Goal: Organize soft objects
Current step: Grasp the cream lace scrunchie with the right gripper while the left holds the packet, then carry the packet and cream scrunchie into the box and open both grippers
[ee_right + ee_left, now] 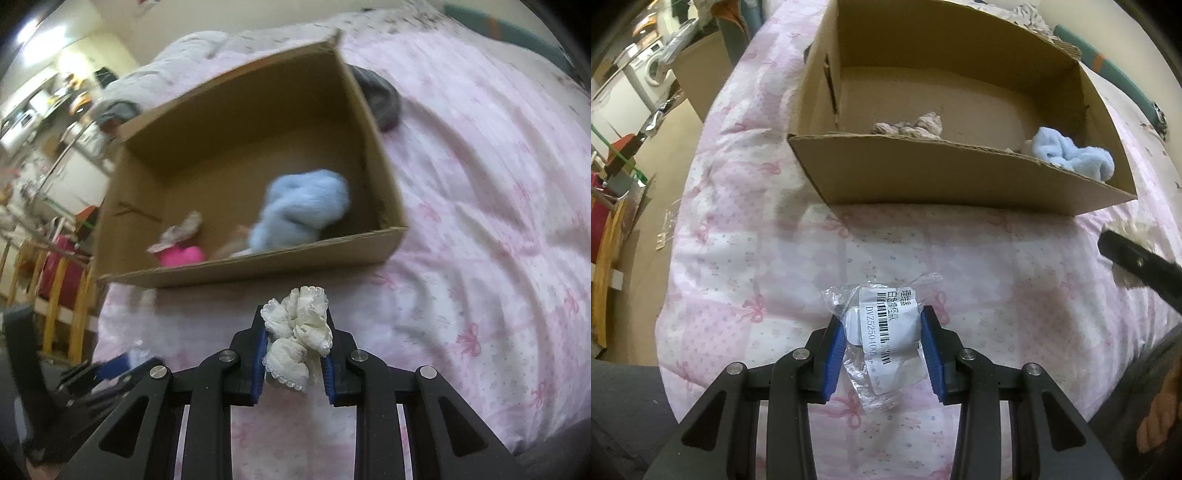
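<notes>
My left gripper [884, 326] is shut on a clear plastic packet [886, 325] with a white barcode label, held just over the pink bedspread [746, 236]. My right gripper [295, 332] is shut on a cream lace scrunchie [299, 332], held above the bed in front of the box. The open cardboard box [923, 177] lies ahead in both views [258, 266]. Inside it are a light blue fluffy cloth [299, 210], a patterned scrunchie [916, 123] and a pink item [181, 256].
A dark grey object [380, 99] lies on the bed behind the box's right corner. The bed's left edge drops to a floor with cardboard and a red and yellow item [605, 229]. The right gripper's black body [1137, 262] shows at the left view's right edge.
</notes>
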`<state>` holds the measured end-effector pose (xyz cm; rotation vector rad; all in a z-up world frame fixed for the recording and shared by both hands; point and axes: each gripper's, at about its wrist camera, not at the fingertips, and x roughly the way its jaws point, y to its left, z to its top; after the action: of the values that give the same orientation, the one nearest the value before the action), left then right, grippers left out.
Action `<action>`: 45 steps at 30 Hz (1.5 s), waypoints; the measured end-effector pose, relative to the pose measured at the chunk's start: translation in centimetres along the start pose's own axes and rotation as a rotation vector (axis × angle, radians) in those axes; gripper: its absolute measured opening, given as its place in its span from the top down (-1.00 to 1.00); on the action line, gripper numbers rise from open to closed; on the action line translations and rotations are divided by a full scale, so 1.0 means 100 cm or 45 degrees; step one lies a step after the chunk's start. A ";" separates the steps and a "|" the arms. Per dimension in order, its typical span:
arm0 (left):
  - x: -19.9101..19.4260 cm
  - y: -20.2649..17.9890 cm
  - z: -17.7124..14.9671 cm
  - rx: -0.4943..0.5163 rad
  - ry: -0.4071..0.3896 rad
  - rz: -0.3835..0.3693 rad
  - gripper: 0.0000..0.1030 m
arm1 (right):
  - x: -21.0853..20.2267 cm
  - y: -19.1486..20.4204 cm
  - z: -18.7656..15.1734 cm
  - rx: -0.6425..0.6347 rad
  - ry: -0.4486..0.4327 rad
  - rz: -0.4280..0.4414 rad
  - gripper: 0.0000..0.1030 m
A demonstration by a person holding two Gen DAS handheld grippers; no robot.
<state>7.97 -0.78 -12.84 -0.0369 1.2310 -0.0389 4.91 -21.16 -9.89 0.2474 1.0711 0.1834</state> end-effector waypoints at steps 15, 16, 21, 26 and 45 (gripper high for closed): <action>-0.006 0.000 -0.004 0.019 -0.066 0.081 0.32 | 0.003 0.036 -0.016 -0.152 0.053 0.165 0.48; -0.009 -0.002 -0.005 0.018 -0.074 0.085 0.32 | 0.002 0.039 -0.015 -0.166 0.045 0.188 0.48; -0.036 -0.001 0.001 -0.003 -0.154 0.082 0.32 | -0.011 0.052 -0.010 -0.205 -0.037 0.303 0.48; -0.071 0.001 0.021 -0.001 -0.259 0.072 0.32 | -0.031 0.055 0.001 -0.234 -0.155 0.349 0.48; -0.078 -0.009 0.122 0.062 -0.413 0.131 0.32 | -0.021 0.027 0.063 -0.150 -0.263 0.220 0.48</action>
<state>16.84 -1.18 -1.35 0.0606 0.9062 0.0263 9.37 -19.80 -4.48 0.2470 0.8308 0.3669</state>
